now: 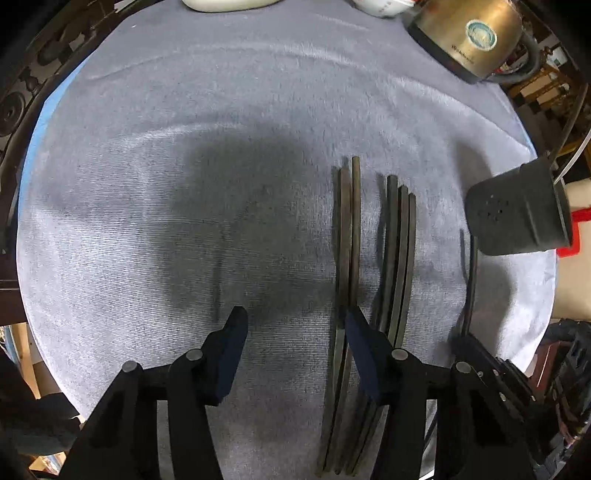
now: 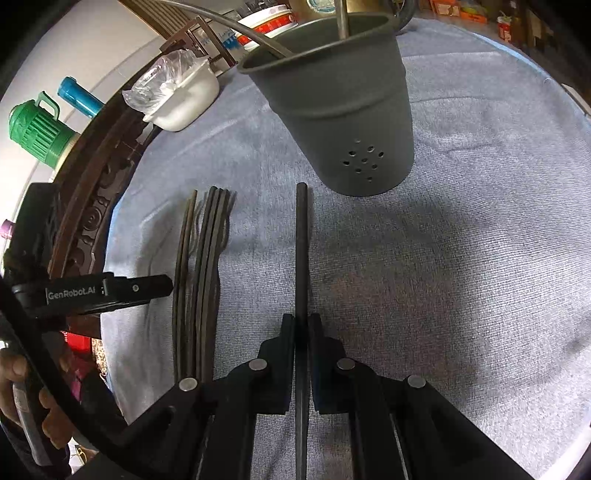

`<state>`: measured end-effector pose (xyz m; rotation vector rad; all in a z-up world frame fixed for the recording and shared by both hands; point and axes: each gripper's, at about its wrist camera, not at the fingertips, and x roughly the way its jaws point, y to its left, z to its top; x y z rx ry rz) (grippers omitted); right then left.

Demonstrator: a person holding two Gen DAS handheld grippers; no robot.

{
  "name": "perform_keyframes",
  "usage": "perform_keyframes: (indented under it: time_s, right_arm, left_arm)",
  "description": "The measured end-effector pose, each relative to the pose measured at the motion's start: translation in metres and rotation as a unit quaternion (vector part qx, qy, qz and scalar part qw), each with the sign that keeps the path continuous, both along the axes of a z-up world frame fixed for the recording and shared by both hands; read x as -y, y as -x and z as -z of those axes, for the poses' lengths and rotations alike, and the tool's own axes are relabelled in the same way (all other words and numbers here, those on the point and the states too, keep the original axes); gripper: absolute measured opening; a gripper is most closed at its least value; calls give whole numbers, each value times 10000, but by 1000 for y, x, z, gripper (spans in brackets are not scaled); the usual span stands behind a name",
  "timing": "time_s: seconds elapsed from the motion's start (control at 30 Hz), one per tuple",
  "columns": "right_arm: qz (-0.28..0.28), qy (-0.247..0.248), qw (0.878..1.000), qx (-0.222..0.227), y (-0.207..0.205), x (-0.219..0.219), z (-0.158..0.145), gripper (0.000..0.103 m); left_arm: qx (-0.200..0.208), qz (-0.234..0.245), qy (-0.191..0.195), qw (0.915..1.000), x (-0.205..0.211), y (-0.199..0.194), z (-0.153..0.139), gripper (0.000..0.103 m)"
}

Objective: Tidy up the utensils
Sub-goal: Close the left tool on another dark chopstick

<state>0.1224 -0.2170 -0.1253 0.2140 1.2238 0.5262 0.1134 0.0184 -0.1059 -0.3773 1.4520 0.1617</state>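
Several dark chopsticks lie side by side on the grey-blue cloth, a pair (image 1: 349, 240) and a group of three (image 1: 399, 251); the right wrist view shows them as one bundle (image 2: 201, 258). My left gripper (image 1: 295, 325) points down at the cloth and is open. Nothing is between its fingers, and its right finger (image 1: 360, 339) overlaps the pair. My right gripper (image 2: 302, 325) is shut on a single dark chopstick (image 2: 302, 251), which points toward the grey perforated utensil holder (image 2: 340, 110). The holder (image 1: 517, 214) is also seen at the right of the left wrist view, with metal handles standing in it.
A brass-coloured kettle (image 1: 469, 33) stands at the far right of the cloth. A white bowl with a plastic bag (image 2: 177, 96), a green jug (image 2: 37, 129) and a carved dark wooden edge (image 2: 92, 206) line the left side. A hand (image 2: 22, 387) holds the left gripper's body (image 2: 110, 291).
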Motion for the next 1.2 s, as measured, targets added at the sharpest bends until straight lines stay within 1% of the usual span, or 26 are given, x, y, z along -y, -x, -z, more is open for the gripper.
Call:
perform_keyframes:
  time_s: [0.1,0.2,0.27,0.3,0.33,0.37,0.4,0.53,0.6,0.67,0.73,0.83,0.87,0.9,0.97,1.2]
  right_arm:
    - [6,-66,10000,-11,1,2,1,9]
    - [2,-73,10000,-6,1,2,1,9]
    - [-7,-60,10000,-10,0,0,1,9]
    - [-17,-53,10000,-15,-1,0,1,9]
    - [-24,-45,10000,-24,-1,0,1,9]
    - [-37,-30,10000,-29,-1,0,1,9]
    - [-72,11,10000,-30,-1,-2,0,9]
    - [-215,177,9996,-48,-4,-8,-2,9]
    - [-291,290,9992,-28,-5,-13,-3,9]
    - [-371,400,9985,-11,-7,-20,-4,9]
    - [-483,513,9975,-14,-8,-25,-5,9]
    - [-798,750,9940,-38,-10,-32,-6,9]
    - [-941,862,9918,-62,-10,-34,-6,9]
    - [-1116,1017,9885,-102,-10,-39,-7,9]
    - [-1333,1246,9830,-202,-13,-46,-7,10]
    - [-1606,1753,9691,-660,-34,-71,-5,11]
  left_arm:
    - [32,14,-56,10000,4,-3,0,56]
    - [11,34,-15,10000,6,-7,0,54]
    - [-14,81,88,9999,0,-8,-2,40]
    - [-56,113,193,9997,0,-13,-1,37]
    - [-157,153,291,9993,0,-15,0,24]
    - [-293,170,284,9990,-4,-15,5,10]
    - [-351,160,291,9988,-5,-17,7,8]
    - [-428,55,492,9979,-14,-21,8,8]
    - [-442,132,493,9977,-15,-27,9,8]
    - [-464,468,391,9971,-9,-34,10,7]
    - [-559,852,316,9943,-4,-38,10,8]
    - [-845,1451,66,9858,1,-43,11,9]
    - [-989,1684,-43,9807,2,-45,12,9]
    - [-1066,1796,-82,9779,3,-46,13,9]
    - [-1130,1891,-116,9754,4,-47,14,10]
    - [-1138,1895,-95,9752,2,-47,17,10]
